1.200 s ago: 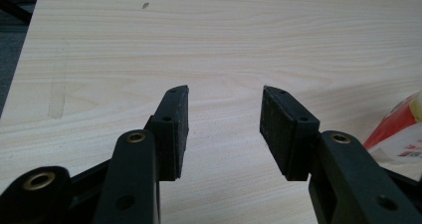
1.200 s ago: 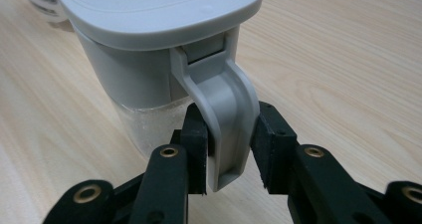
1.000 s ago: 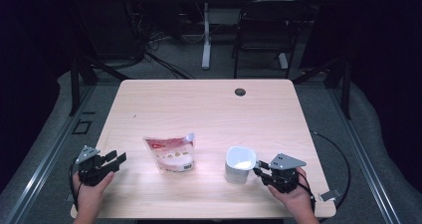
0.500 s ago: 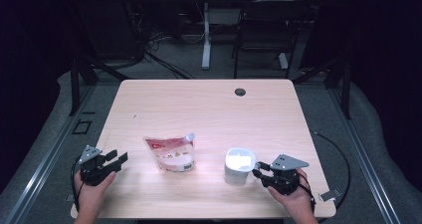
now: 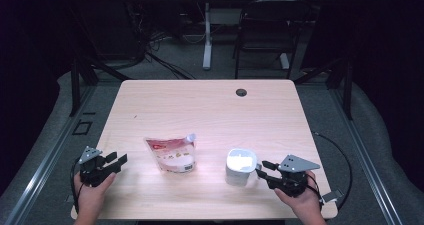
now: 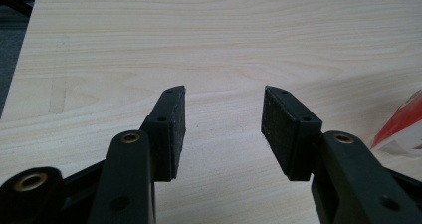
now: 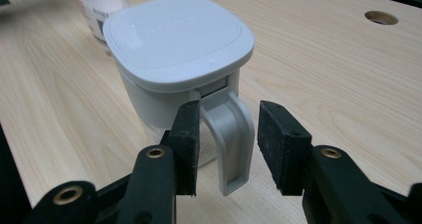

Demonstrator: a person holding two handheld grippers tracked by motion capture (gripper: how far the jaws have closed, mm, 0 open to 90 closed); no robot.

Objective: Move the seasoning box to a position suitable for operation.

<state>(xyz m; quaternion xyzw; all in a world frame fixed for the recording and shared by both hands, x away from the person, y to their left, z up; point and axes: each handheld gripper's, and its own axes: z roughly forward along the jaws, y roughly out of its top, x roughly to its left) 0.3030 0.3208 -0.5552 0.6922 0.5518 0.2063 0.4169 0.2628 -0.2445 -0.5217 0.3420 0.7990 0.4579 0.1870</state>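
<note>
A white lidded container [image 5: 240, 166] [image 7: 174, 40] stands near the front right of the wooden table [image 5: 210, 110]. Its handle [image 7: 231, 134] points at my right gripper [image 5: 261, 169] [image 7: 229, 119]. That gripper's jaws have just been opening; the handle sits between them, close to the left pad with a gap to the right pad. A red-and-white spouted pouch [image 5: 172, 154] [image 6: 403, 124] [image 7: 94, 5] lies flat left of the container. My left gripper [image 5: 116, 158] [image 6: 224, 114] is at the front left, open over bare wood; its jaws have just closed a little, with nothing between them.
A round cable hole [image 5: 241, 92] [image 7: 380, 18] sits near the table's far edge. Beyond the table stand a dark chair [image 5: 265, 35] and a white table leg [image 5: 206, 40]. Cables trail from both grippers off the front edge.
The right gripper's jaws have spread wider around the container's handle. The left gripper stays in place with its jaws apart. The pouch and the container have not moved.
</note>
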